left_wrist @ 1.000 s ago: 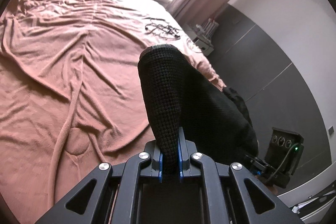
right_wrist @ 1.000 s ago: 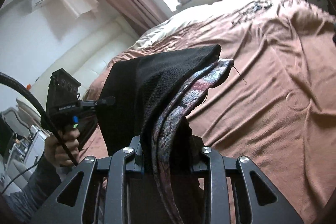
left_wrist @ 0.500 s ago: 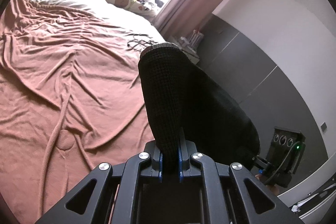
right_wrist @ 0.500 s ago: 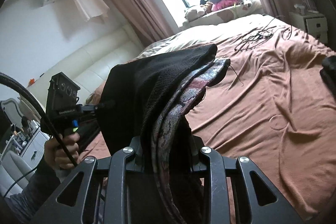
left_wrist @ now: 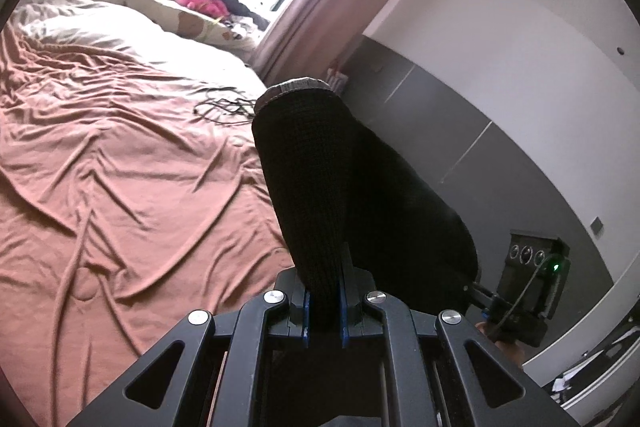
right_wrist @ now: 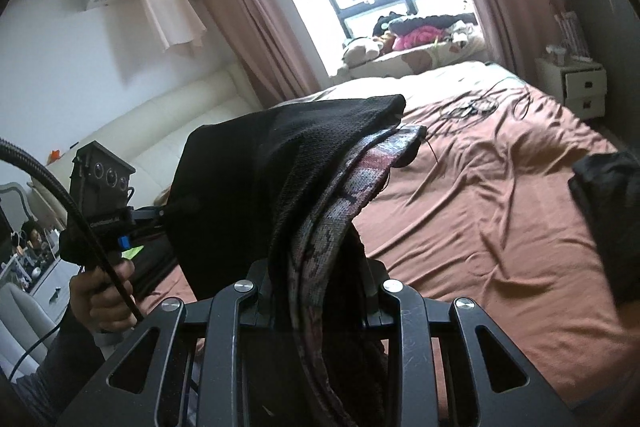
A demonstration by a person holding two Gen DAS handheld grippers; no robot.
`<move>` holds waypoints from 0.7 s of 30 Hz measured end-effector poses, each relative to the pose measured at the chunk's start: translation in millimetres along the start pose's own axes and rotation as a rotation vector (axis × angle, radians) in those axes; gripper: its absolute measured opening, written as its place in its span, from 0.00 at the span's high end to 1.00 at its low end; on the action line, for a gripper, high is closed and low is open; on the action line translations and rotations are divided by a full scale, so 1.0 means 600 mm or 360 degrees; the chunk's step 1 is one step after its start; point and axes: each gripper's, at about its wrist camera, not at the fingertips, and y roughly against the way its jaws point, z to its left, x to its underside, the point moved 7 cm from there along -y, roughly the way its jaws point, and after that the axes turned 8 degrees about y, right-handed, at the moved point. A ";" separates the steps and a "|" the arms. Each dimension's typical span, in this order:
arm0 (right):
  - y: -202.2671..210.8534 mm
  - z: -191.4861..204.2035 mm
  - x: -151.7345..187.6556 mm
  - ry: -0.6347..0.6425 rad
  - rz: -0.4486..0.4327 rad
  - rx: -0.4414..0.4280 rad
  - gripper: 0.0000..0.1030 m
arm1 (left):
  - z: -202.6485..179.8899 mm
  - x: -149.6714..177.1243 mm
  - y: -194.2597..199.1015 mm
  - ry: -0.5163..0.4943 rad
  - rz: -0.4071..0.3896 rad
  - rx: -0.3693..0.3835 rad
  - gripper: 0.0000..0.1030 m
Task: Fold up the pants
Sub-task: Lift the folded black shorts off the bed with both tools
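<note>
I see a wide bed under a wrinkled rust-brown sheet (left_wrist: 120,187); tangled black cables (left_wrist: 222,107) and a dark folded garment (right_wrist: 608,211) lie on it.

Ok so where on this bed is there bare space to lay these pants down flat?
The pants are clamped in both the left gripper and the right gripper. The wide stretch of brown sheet between the grippers and the tangled cables is bare. It is crowded by the cables, the dark bundle at the right edge, and the plush toys at the window.
</note>
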 end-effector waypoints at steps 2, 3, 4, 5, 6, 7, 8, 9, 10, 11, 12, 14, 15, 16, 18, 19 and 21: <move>0.016 -0.005 -0.003 0.0017 -0.0013 0.0013 0.76 | -0.016 0.000 -0.007 -0.0029 0.0005 -0.0001 0.90; 0.017 -0.013 -0.004 0.0024 -0.0019 0.0017 0.76 | -0.027 0.000 -0.012 -0.0041 0.0006 0.0012 0.90; 0.024 -0.019 -0.005 0.0027 -0.0027 0.0021 0.76 | -0.035 0.001 -0.016 -0.0050 0.0008 0.0022 0.90; 0.032 -0.024 -0.006 0.0030 -0.0032 0.0028 0.76 | -0.043 0.000 -0.022 -0.0061 0.0014 0.0028 0.90; 0.041 -0.032 -0.007 0.0032 -0.0038 0.0038 0.76 | -0.053 0.000 -0.031 -0.0073 0.0024 0.0031 0.90; 0.049 -0.038 -0.008 0.0035 -0.0043 0.0044 0.76 | -0.063 0.000 -0.040 -0.0083 0.0034 0.0038 0.90; 0.054 -0.045 -0.008 0.0037 -0.0048 0.0053 0.76 | -0.071 0.000 -0.047 -0.0093 0.0042 0.0043 0.90; 0.060 -0.052 -0.007 0.0036 -0.0054 0.0062 0.76 | -0.080 0.000 -0.056 -0.0104 0.0051 0.0050 0.90; 0.069 -0.058 -0.004 0.0035 -0.0059 0.0073 0.76 | -0.087 0.000 -0.065 -0.0112 0.0057 0.0065 0.90; 0.076 -0.065 -0.003 0.0031 -0.0064 0.0085 0.76 | -0.096 0.001 -0.075 -0.0117 0.0065 0.0094 0.90; 0.085 -0.076 -0.003 0.0027 -0.0072 0.0105 0.76 | -0.107 0.002 -0.088 -0.0128 0.0075 0.0116 0.90; 0.105 -0.094 -0.002 0.0021 -0.0087 0.0136 0.76 | -0.126 0.003 -0.115 -0.0147 0.0098 0.0145 0.90; 0.113 -0.101 -0.002 0.0023 -0.0095 0.0154 0.76 | -0.134 0.004 -0.127 -0.0152 0.0110 0.0159 0.90; 0.122 -0.111 -0.002 0.0020 -0.0099 0.0169 0.76 | -0.143 0.005 -0.139 -0.0156 0.0122 0.0170 0.90; 0.144 -0.131 0.000 0.0010 -0.0103 0.0211 0.76 | -0.165 0.007 -0.167 -0.0170 0.0148 0.0206 0.90; 0.152 -0.138 0.000 0.0011 -0.0103 0.0227 0.76 | -0.177 0.009 -0.183 -0.0179 0.0158 0.0229 0.90; 0.172 -0.154 0.001 0.0019 -0.0102 0.0270 0.76 | -0.198 0.015 -0.209 -0.0186 0.0177 0.0263 0.90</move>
